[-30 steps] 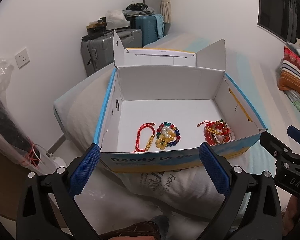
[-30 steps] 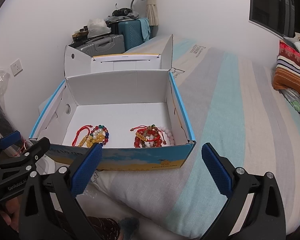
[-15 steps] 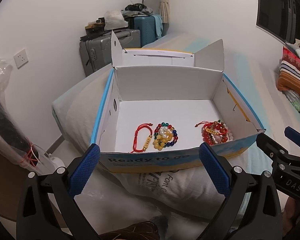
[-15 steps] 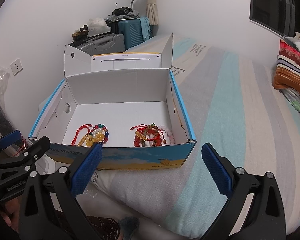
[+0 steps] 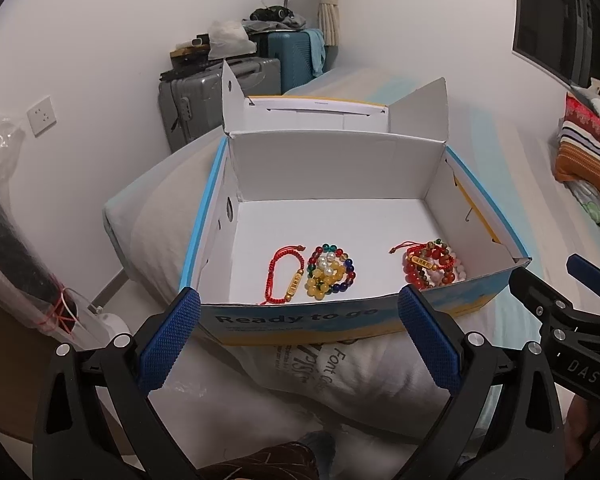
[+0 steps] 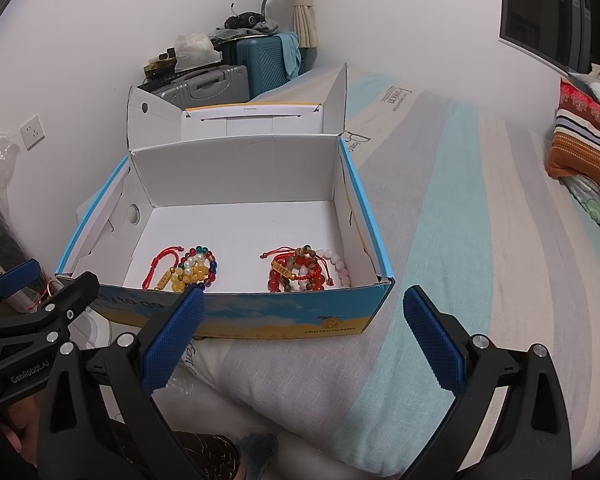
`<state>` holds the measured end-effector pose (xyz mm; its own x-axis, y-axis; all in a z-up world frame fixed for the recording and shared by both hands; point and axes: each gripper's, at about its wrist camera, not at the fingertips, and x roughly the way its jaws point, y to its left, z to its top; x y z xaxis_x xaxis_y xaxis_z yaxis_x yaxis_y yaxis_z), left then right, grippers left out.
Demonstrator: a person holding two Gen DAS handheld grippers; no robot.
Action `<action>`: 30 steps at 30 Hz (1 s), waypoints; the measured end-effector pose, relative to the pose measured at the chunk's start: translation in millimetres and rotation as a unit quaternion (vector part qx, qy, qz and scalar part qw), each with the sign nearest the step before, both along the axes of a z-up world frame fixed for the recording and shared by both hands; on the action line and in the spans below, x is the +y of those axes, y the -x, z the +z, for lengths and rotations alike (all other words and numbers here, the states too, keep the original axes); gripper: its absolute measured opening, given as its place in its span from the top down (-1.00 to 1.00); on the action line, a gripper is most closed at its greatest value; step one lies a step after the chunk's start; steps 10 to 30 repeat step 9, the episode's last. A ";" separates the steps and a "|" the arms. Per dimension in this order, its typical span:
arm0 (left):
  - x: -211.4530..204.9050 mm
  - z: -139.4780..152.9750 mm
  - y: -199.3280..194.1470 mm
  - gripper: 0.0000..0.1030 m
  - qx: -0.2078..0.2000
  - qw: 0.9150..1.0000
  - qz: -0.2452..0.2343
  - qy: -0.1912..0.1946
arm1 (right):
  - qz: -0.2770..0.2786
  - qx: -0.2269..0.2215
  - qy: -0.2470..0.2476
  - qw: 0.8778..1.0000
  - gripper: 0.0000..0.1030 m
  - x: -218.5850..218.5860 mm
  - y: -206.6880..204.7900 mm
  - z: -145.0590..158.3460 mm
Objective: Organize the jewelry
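An open blue and white cardboard box (image 5: 340, 168) (image 6: 236, 172) stands on the bed, its lid folded back. Inside, near the front wall, lie a red cord bracelet with a gold tag (image 5: 285, 276) (image 6: 165, 266), a heap of yellow, pearl and coloured bead bracelets (image 5: 331, 272) (image 6: 196, 270), and a separate heap of red and pink bead bracelets (image 5: 430, 270) (image 6: 304, 270). My left gripper (image 5: 300, 338) is open and empty, just short of the box's front wall. My right gripper (image 6: 302, 338) is open and empty, in front of the box's right front corner.
The box rests on a striped bedsheet (image 6: 480, 240) over a white pillow (image 5: 340, 380). Grey and teal suitcases (image 5: 220, 92) stand by the wall behind. A striped cushion (image 6: 584, 144) lies far right. A wrapped dark object (image 5: 8, 248) leans at the left.
Both grippers stay open. The views have shifted only slightly; the box and bracelets have not moved.
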<state>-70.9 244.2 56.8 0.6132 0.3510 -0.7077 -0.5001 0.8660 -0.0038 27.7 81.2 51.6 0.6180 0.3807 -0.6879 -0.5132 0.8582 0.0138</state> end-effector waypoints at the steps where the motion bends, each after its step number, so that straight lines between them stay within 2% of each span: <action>1: 0.0 0.7 -0.4 -0.89 0.000 1.000 0.000 -0.001 | 0.000 0.000 0.000 1.000 -0.85 0.2 -0.3 -0.8; 30: 1.0 0.3 -2.0 -0.89 0.003 1.000 -0.002 0.001 | 0.000 0.001 0.000 1.000 -0.85 0.2 0.0 -1.3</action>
